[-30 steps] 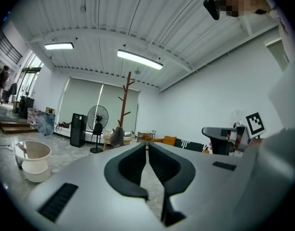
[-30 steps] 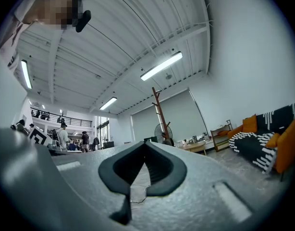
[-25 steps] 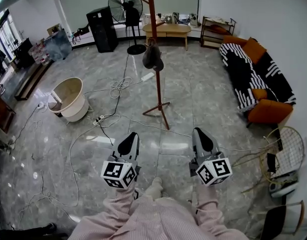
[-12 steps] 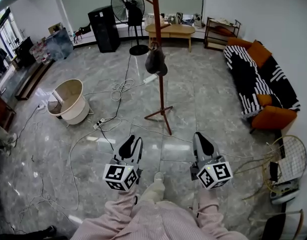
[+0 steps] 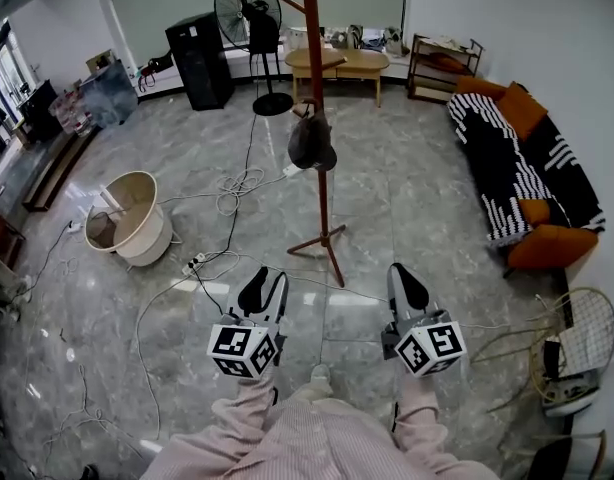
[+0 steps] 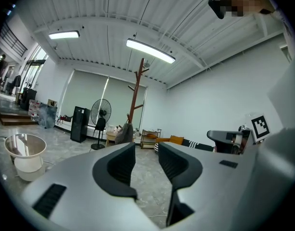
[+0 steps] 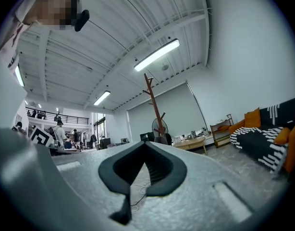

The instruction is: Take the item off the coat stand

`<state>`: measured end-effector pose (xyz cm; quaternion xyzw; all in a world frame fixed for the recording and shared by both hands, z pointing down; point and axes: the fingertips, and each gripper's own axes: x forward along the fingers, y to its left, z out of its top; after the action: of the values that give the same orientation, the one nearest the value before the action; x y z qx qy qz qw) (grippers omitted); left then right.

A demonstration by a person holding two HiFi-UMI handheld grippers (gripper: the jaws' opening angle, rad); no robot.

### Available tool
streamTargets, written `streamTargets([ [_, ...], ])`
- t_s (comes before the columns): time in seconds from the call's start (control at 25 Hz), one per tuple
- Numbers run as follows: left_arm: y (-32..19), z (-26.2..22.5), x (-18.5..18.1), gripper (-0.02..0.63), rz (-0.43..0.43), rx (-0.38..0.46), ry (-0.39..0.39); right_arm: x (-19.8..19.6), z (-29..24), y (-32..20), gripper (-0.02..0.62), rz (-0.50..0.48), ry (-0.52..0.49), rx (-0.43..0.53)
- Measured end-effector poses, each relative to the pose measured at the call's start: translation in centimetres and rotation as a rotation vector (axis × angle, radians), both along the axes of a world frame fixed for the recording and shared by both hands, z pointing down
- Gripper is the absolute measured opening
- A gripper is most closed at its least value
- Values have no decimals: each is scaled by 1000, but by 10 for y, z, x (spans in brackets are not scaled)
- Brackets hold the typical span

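**Approach step: stand ahead, nothing in the jaws**

I am at the walk-up, with the grab not yet begun. The stand [image 5: 314,88] is straight ahead on the floor [image 5: 407,198], well apart from both grippers. The item [image 5: 311,144] is dark and looks like a hat. It hangs on a low peg against the pole, about halfway up what I can see of the stand.

The left gripper [image 5: 258,295] is held low in front of me. Its jaws are opening, with a clear gap between the pads and nothing in it. The right gripper [image 5: 407,286] has its tips pressed together and is empty too.

I judge the next move to be closing the distance and then raising the left gripper to the item's height. The spread jaws should go either side of its edge. It then has to be lifted up and off the peg rather than pulled sideways, which could rock the stand. Cables [image 5: 230,182] lie on the floor to the left of my path, so I would step carefully.
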<state>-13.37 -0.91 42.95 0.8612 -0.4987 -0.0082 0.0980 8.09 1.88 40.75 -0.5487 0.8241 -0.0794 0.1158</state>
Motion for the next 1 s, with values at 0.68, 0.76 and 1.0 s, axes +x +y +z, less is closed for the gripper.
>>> streamTargets([
  [0.68, -126, 4, -5, 166, 30, -19, 10, -6, 1, -113, 5, 29, 7, -9],
  [0.76, -134, 7, -5, 166, 25, -32, 12, -7, 2, -123, 5, 21, 12, -16],
  [1.0, -164, 19, -2, 176, 4, -58, 19, -6, 11, -160, 5, -9, 4, -31],
])
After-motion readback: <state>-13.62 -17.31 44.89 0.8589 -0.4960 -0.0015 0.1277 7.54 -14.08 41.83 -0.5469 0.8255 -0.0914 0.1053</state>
